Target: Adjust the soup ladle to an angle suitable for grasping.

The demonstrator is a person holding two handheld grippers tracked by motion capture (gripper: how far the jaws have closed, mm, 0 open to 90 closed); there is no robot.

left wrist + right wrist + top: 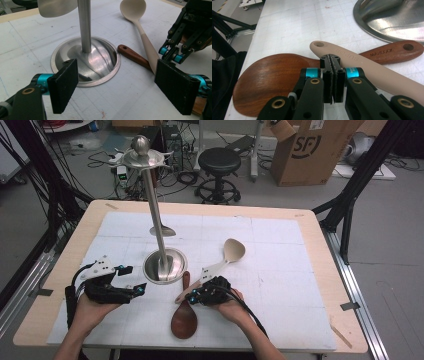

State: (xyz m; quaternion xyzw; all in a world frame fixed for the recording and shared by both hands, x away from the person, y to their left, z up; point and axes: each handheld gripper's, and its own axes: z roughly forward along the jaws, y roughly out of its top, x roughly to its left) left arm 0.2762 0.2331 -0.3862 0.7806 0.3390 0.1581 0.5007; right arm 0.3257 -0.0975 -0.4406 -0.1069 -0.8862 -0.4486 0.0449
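A steel utensil stand rises from a round dish base at the middle of the white mat, with a metal spoon hanging on it. A beige spoon lies across the handle of a dark wooden spoon. My left gripper stands open just left of the base, its jaws wide apart with nothing between them. My right gripper is shut, its tip right at the beige handle where that handle crosses the wooden spoon.
The white mat covers a wooden table. On the floor beyond stand a black stool, a cardboard box and tangled cables. Black frame legs flank the table on both sides.
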